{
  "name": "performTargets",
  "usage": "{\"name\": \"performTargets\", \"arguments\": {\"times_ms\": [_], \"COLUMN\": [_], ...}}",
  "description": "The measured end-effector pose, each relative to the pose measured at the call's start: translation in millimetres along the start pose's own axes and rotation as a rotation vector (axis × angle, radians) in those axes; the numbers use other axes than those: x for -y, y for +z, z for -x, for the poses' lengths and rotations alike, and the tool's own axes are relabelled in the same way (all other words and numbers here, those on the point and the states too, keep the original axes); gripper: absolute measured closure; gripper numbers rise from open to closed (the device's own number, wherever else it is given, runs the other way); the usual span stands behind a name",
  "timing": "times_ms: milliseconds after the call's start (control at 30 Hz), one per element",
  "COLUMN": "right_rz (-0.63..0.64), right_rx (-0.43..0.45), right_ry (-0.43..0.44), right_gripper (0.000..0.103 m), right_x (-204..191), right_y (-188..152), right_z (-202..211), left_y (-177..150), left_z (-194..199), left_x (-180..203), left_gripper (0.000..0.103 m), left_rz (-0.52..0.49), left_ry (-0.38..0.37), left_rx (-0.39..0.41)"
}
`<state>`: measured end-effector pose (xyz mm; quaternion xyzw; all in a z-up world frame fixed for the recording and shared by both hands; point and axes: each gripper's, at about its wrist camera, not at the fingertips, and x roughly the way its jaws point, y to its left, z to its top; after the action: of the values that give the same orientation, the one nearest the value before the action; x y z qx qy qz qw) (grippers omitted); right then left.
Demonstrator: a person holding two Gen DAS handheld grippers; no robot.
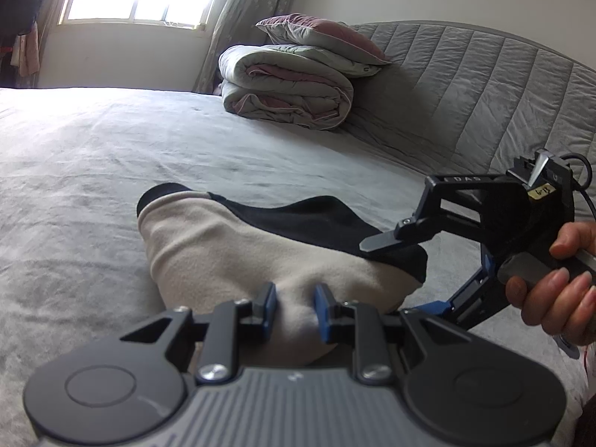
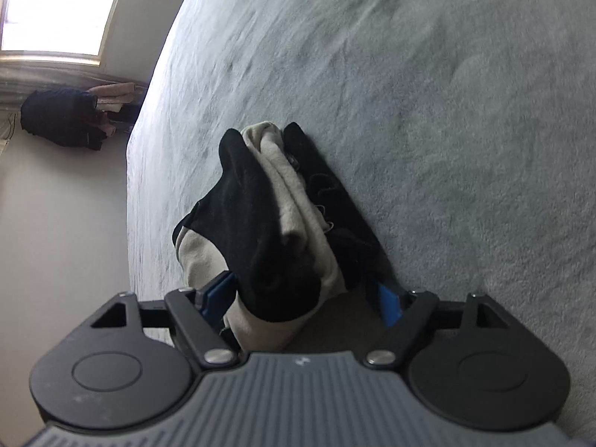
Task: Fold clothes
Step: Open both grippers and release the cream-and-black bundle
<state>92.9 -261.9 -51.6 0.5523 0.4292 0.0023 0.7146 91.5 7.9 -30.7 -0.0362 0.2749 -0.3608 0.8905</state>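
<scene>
1. The left gripper (image 1: 294,307) is sitting at 6 o'clock in the left wrist view, its blue pads pinching a ridge of the beige cloth of the garment (image 1: 238,249), jaws nearly together.
2. The garment, beige with black panels, is lying bunched on the bed (image 1: 93,156), stretching from the pads toward 11 o'clock.
3. The right gripper (image 1: 387,279), at 3 o'clock in that view, is being held by a hand (image 1: 558,283); its jaws are standing wide apart, one finger over the black edge, the other low beside the cloth.
4. In the right wrist view, the right gripper (image 2: 305,298) is straddling the folded garment (image 2: 268,223); the pads are not pressing it.
5. Farther off, at 1 o'clock in the left view, a folded quilt (image 1: 287,85) is carrying a pillow (image 1: 320,35) against the headboard (image 1: 484,85).
6. No containers are showing.
</scene>
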Motion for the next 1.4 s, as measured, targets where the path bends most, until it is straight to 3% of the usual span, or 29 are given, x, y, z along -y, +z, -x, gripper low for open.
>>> {"name": "performTargets", "arguments": {"times_ms": [267,433,533,600,733,833,967,1133,1400], "right_rz": [-0.075,0.052,0.143,0.224,0.456,0.606,0.693,0.775,0.833], "right_rx": [0.119,0.21,0.22,0.226,0.288,0.34,0.367,0.382,0.322], "right_ry": [0.055,0.006,-0.015,-0.063,-0.184,-0.239,-0.256,-0.287,-0.346], "right_gripper": [0.024,0.025,0.025,0.025,0.025,0.025,0.026,0.026,0.026], "right_x": [4.0,-11.7,-26.0,-37.8,-57.2,-68.1,-75.9,-83.4,-79.1], "right_y": [5.8,4.9,-0.5,-6.4,-22.4,-32.5,-42.3,-46.8,-47.0], "right_z": [14.9,30.7,28.9,23.9,23.7,20.8,23.1,10.5,-9.7], "left_y": [-1.0,0.1,1.8,3.9,14.1,22.9,31.0,33.1,25.0], "left_z": [0.2,0.7,1.3,2.5,9.8,17.0,22.7,16.7,6.8], "left_x": [0.2,2.5,2.4,2.6,6.8,7.0,-0.7,-13.4,-11.1], "left_gripper": [0.08,0.08,0.077,0.073,0.054,0.053,0.052,0.048,0.043], "left_rz": [0.001,-0.003,0.004,0.01,-0.011,-0.008,0.024,0.064,0.044], "left_ry": [0.0,0.008,0.01,0.008,-0.004,-0.006,0.023,0.068,0.082], "left_rx": [0.0,0.0,0.003,0.007,0.026,0.051,0.067,0.026,-0.023]}}
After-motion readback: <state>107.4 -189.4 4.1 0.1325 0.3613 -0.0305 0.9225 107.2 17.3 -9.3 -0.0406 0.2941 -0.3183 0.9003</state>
